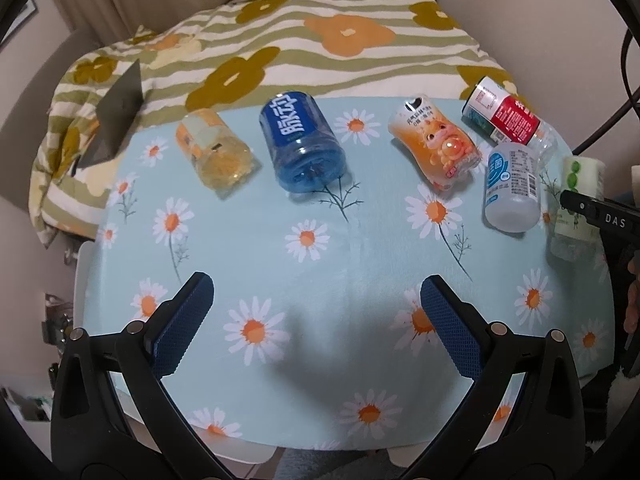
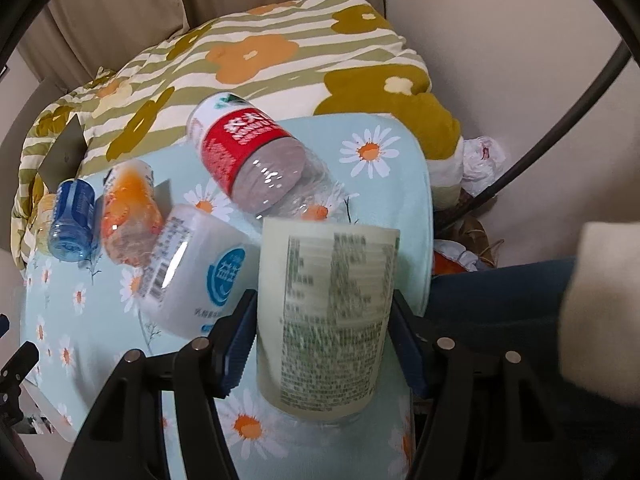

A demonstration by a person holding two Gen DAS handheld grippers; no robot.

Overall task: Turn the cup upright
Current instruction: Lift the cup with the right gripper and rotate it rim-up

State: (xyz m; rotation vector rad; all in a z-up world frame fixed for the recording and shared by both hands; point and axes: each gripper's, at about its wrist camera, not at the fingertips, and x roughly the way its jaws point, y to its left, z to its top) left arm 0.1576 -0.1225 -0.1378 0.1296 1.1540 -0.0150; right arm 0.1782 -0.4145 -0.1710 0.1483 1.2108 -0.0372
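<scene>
My right gripper [image 2: 324, 344] is shut on a pale green-labelled cup [image 2: 332, 312], held upright just above the daisy cloth; it also shows at the right edge of the left wrist view [image 1: 578, 204]. Several other cut-bottle cups lie on their sides: a yellow one [image 1: 214, 152], a blue one [image 1: 302, 144], an orange one [image 1: 436, 144], a red-labelled one [image 1: 508, 116] and a white one with a blue logo [image 1: 512, 184]. My left gripper [image 1: 316, 300] is open and empty over the front of the table.
The table [image 1: 280, 360] has a light blue daisy cloth. Behind it lies a striped flowered quilt [image 1: 320, 40]. A grey wedge [image 1: 116, 116] sits at the back left. The table's right edge [image 2: 428, 220] drops off to clutter and a dark cable.
</scene>
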